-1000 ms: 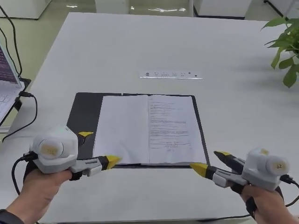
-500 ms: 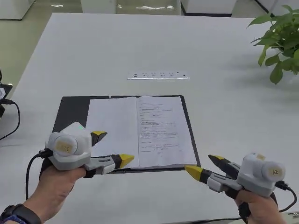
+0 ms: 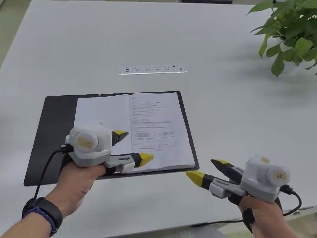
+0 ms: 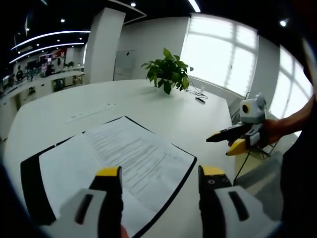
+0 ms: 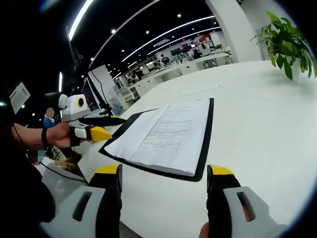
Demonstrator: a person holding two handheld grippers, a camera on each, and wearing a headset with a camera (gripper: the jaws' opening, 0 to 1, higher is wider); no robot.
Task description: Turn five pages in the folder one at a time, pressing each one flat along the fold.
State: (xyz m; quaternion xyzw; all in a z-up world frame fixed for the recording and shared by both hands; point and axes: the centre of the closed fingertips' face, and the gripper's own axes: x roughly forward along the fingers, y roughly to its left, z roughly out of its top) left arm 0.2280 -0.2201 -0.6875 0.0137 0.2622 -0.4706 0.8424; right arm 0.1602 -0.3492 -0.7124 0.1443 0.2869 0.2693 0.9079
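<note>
A black folder lies open on the white table, with a blank left page and a printed right page. My left gripper hovers open over the pages' near edge by the fold, nothing between its jaws. In the left gripper view its jaws frame the printed page. My right gripper is open and empty, just off the folder's near right corner. The right gripper view looks past its own gripper at the folder and the left gripper.
A flush power strip sits in the table beyond the folder. A potted plant stands at the far right. The table's near edge runs just below both hands. A cable trails from the left gripper.
My left gripper has moved right and forward, from beside the folder's near left part to over the pages near the fold. The right gripper holds near the folder's corner. The head camera shifted.
</note>
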